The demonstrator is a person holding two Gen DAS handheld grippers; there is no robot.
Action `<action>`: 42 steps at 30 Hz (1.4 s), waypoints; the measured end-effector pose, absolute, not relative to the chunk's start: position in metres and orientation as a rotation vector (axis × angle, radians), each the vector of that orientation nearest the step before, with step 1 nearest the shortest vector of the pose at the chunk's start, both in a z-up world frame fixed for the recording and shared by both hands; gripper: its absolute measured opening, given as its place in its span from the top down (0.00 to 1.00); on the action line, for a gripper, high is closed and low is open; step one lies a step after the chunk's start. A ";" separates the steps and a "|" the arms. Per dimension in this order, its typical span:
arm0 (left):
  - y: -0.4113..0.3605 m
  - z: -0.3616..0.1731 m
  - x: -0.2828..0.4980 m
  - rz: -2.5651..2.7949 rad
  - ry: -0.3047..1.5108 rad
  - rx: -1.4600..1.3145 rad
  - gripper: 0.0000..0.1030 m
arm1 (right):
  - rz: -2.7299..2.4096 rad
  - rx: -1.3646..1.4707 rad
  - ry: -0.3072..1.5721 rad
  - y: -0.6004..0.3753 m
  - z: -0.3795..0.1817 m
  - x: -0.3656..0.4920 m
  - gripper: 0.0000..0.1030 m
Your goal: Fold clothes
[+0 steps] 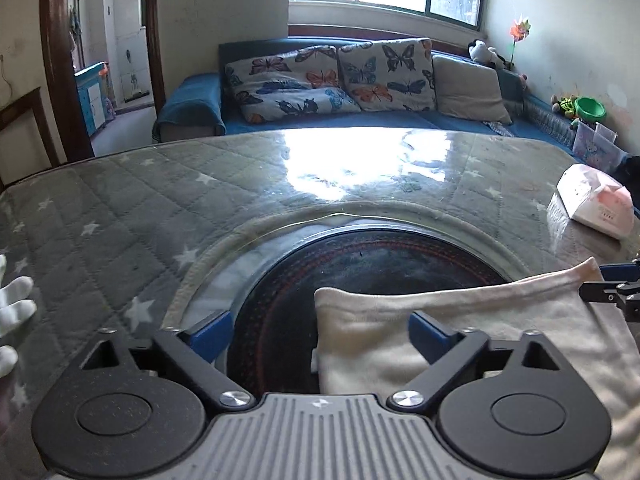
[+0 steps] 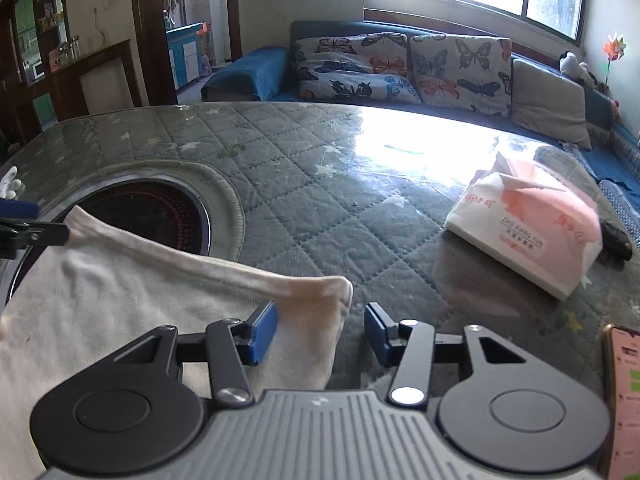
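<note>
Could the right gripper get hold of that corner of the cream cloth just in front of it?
Probably yes. The right gripper is open, and the corner of the cream cloth lies just ahead between its blue pads. Nothing blocks it; the tissue pack sits well off to the side.

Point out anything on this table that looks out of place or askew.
The cream garment lies partly over the dark round burner set into the table, an odd spot for cloth. The tissue pack sits askew and crumpled. A phone lies at the right edge.
</note>
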State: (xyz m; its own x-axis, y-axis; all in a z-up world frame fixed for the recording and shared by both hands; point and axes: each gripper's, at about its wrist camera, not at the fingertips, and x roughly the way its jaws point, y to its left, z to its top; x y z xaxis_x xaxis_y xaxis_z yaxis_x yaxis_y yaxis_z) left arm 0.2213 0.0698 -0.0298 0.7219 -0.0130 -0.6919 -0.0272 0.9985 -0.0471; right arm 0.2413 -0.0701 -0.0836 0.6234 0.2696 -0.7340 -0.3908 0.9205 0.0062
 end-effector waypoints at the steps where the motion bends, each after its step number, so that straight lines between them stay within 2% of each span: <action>1: 0.069 -0.032 0.224 -0.002 0.768 -0.056 0.28 | 0.384 -0.158 0.815 -0.070 -0.083 0.243 0.65; 2: 0.069 -0.034 0.226 -0.014 0.776 -0.054 0.34 | 0.392 -0.156 0.819 -0.070 -0.083 0.244 0.68; 4: 0.068 -0.038 0.228 -0.042 0.781 -0.043 0.59 | 0.401 -0.166 0.818 -0.067 -0.082 0.246 0.77; 7: 0.066 -0.039 0.226 -0.072 0.758 -0.026 0.87 | 0.411 -0.178 0.809 -0.062 -0.079 0.249 0.90; 10: 0.069 -0.034 0.225 -0.038 0.735 0.002 0.92 | 0.415 -0.193 0.782 -0.051 -0.073 0.257 0.93; 19: 0.110 -0.028 0.237 0.076 0.727 -0.020 0.92 | 0.468 -0.218 0.746 -0.001 -0.076 0.304 0.91; 21: 0.116 -0.030 0.242 0.099 0.744 -0.028 0.88 | 0.465 -0.243 0.754 0.007 -0.081 0.309 0.84; 23: 0.119 -0.031 0.241 0.117 0.751 -0.032 0.81 | 0.467 -0.266 0.742 0.011 -0.079 0.305 0.82; 25: 0.119 -0.029 0.236 0.133 0.742 -0.029 0.60 | 0.485 -0.277 0.731 0.011 -0.073 0.294 0.79; 27: 0.117 -0.025 0.227 0.151 0.737 -0.027 0.45 | 0.515 -0.287 0.725 0.009 -0.066 0.276 0.75; 29: 0.110 -0.019 0.212 0.127 0.727 -0.030 0.44 | 0.552 -0.292 0.730 0.007 -0.062 0.251 0.74; 30: 0.106 -0.016 0.204 0.113 0.721 -0.031 0.40 | 0.566 -0.294 0.733 0.006 -0.062 0.242 0.72; 33: 0.092 -0.008 0.179 0.070 0.699 -0.024 0.19 | 0.639 -0.329 0.736 0.007 -0.062 0.194 0.64; 37: 0.073 -0.001 0.132 0.027 0.647 0.018 0.10 | 0.728 -0.395 0.738 0.012 -0.069 0.128 0.62; 39: 0.069 -0.001 0.108 0.021 0.635 0.018 0.08 | 0.752 -0.407 0.736 0.013 -0.073 0.106 0.58; 42: 0.072 -0.002 0.075 0.067 0.634 0.019 0.08 | 0.758 -0.427 0.725 0.015 -0.080 0.077 0.58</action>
State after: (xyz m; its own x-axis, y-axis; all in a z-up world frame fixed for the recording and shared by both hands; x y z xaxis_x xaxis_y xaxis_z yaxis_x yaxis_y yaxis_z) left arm 0.0754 0.0717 -0.0020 0.8037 0.0685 -0.5910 -0.0568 0.9976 0.0384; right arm 0.0771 0.0145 -0.0798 0.5060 0.4675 -0.7248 -0.7452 0.6601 -0.0945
